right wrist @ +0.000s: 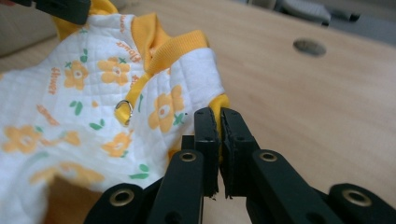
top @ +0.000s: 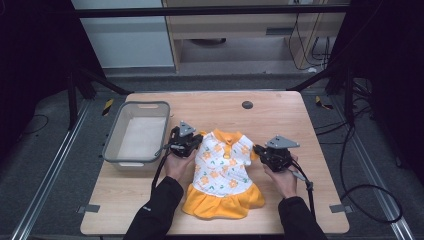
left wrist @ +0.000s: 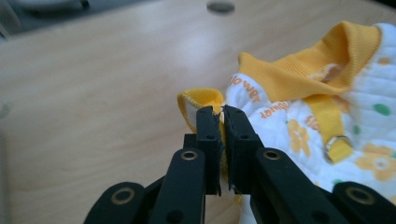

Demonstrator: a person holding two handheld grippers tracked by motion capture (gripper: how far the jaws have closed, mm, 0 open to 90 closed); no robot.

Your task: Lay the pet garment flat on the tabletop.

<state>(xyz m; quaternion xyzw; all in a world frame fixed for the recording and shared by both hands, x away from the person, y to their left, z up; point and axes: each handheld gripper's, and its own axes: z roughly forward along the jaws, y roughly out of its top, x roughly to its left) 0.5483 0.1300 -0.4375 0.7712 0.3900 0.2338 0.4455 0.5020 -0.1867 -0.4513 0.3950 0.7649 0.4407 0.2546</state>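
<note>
You have the small yellow-and-white flowered dress (top: 223, 172) lying flat near the middle of the worktop (top: 280, 107), collar toward 12 o'clock and orange ruffled hem toward 6, so its long axis runs straight away from you. Your left gripper (top: 191, 141) is clamped on the yellow-trimmed sleeve cuff (left wrist: 201, 99) at the dress's 10 o'clock corner; in the left gripper view the jaws are pressed together with the fabric edge pinched between them. Your right gripper (top: 260, 150) is clamped the same way on the opposite sleeve cuff (right wrist: 218, 102) at about 2 o'clock. Each hand sits on its own side, so neither has to cross over, and the span between the two grips runs across the dress at shoulder level. The grey bin (top: 136, 134) stands at 9 o'clock, just beside your left gripper, so that is the tight side for any swing. Toward 12 and 3 o'clock the wood is bare apart from a small dark grommet (top: 247, 105), and the hem lies near the front edge at 6 o'clock.
</note>
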